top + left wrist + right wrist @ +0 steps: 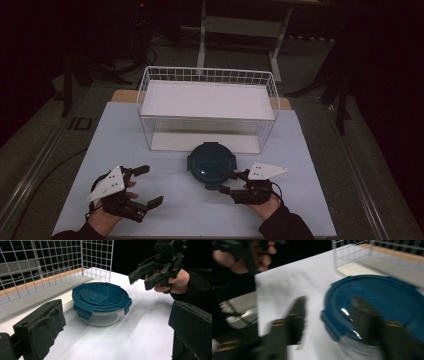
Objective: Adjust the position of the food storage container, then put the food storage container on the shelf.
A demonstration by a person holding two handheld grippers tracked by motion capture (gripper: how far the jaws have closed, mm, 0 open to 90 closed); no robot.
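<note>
A round glass container with a dark blue clip-on lid (211,164) (100,296) (382,297) stands on the white mat, just in front of the wire basket. My right gripper (229,182) is at its front right edge, raised off the mat, jaws apart with nothing between them. In the right gripper view, which is blurred, one jaw lies over the lid's rim and the other over bare mat. In the left gripper view the right gripper (141,278) hovers beyond the container. My left gripper (150,186) rests wide open and empty at the front left, pointing at the container.
A white wire basket (207,71) (50,265) with a white shelf board on top stands at the back of the white mat (305,200). The mat's front and right edges are close to my hands. Dark floor and table legs lie beyond.
</note>
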